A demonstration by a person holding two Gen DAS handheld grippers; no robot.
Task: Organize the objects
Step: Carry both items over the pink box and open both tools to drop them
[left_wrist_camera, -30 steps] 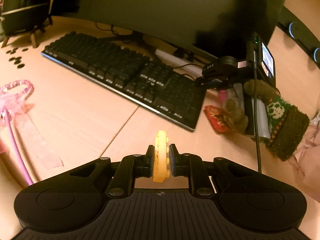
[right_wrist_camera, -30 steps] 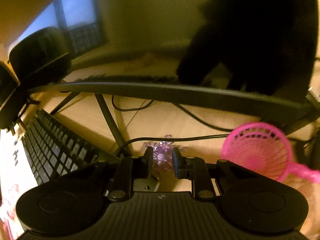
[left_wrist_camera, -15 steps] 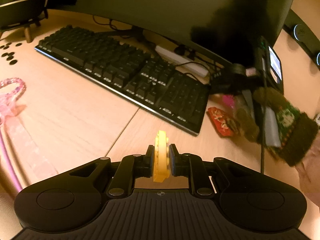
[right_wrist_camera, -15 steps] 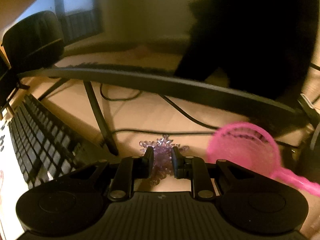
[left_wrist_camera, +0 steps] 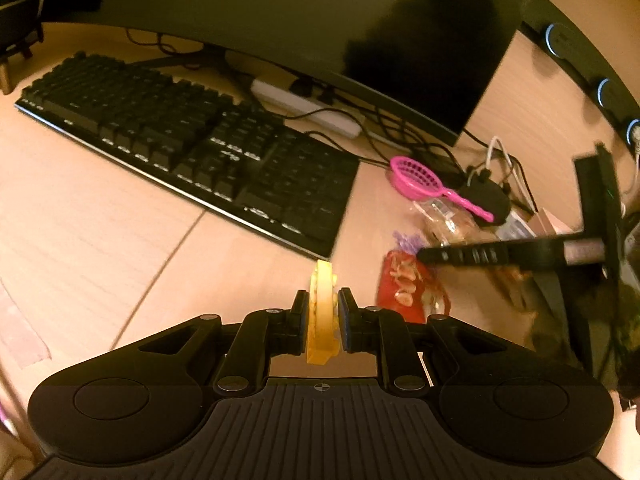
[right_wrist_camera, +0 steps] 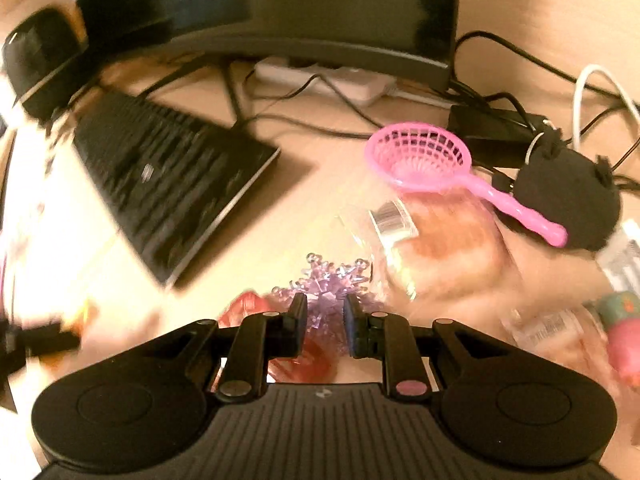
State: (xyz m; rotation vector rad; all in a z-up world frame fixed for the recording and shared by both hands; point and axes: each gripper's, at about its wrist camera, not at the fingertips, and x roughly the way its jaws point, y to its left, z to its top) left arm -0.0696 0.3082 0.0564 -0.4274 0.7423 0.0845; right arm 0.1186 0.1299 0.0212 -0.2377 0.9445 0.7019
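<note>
In the left wrist view, a strip of pale pink translucent ribbon [left_wrist_camera: 18,340] lies at the left edge on the light wooden desk [left_wrist_camera: 92,240]. A long black keyboard [left_wrist_camera: 192,152] runs from upper left toward the centre, below a dark monitor [left_wrist_camera: 304,28] that fills the top. At lower centre the left gripper [left_wrist_camera: 323,318] is clamped on a flat yellow plastic toy piece with a bumpy edge [left_wrist_camera: 321,312], held on edge between both pads. Right of it lies a red snack packet [left_wrist_camera: 408,288], and just above that packet a small lilac plastic snowflake [left_wrist_camera: 406,240] sits at the tip of the right gripper [left_wrist_camera: 424,254], which reaches in from the right edge, blurred. Further up and right, a pink plastic toy strainer with a handle [left_wrist_camera: 420,178] rests over a clear wrapped package [left_wrist_camera: 448,220].

In the right wrist view, which is motion-blurred, the keyboard [right_wrist_camera: 168,176] slants across the left half. At lower centre the right gripper [right_wrist_camera: 325,312] has its jaws slightly apart; they have just been opening. The snowflake [right_wrist_camera: 332,280] lies between and beyond the fingertips, and whether the pads touch it I cannot tell. The red packet [right_wrist_camera: 300,356] shows beneath the jaws. To the right lie the clear package [right_wrist_camera: 440,248], the strainer [right_wrist_camera: 424,156] and a round black fuzzy object [right_wrist_camera: 568,204].
</note>
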